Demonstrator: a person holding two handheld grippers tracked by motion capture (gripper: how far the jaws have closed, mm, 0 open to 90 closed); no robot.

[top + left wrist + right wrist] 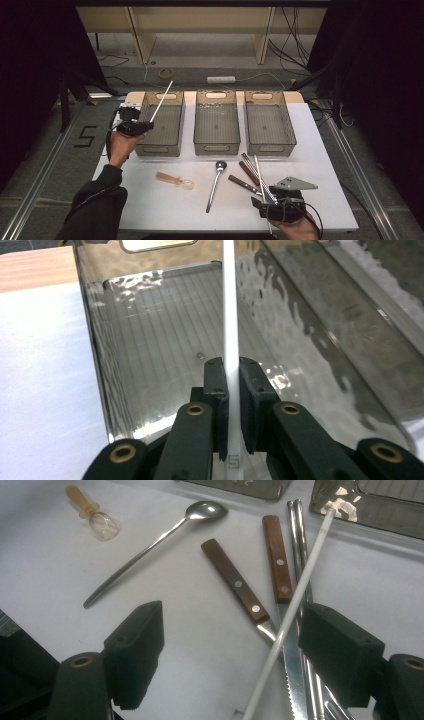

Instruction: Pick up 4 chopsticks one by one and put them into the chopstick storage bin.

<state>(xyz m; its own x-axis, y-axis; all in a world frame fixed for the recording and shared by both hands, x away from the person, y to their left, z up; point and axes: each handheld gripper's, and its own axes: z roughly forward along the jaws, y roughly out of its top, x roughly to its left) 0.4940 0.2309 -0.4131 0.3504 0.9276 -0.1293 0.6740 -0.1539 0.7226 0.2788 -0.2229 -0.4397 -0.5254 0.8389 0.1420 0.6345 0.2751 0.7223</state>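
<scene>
The left gripper (141,126), held up by a hand (121,144) on a dark-sleeved forearm at the left, has its jaws clamped nearly together, while the right gripper (265,200), in the hand (300,229) near the bottom edge, sits low with jaws spread wide apart.

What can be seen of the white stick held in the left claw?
The white stick is a thin, straight, smooth rod, plastic by its look, with a small printed mark near its lower end. The left claw is shut on it near that end, both pads pressing its sides. It slants up and away over the leftmost bin, a clear grey-tinted tub with a handle slot, without visibly touching it. Its far tip stands above the bin's rear rim in the high view.
</scene>
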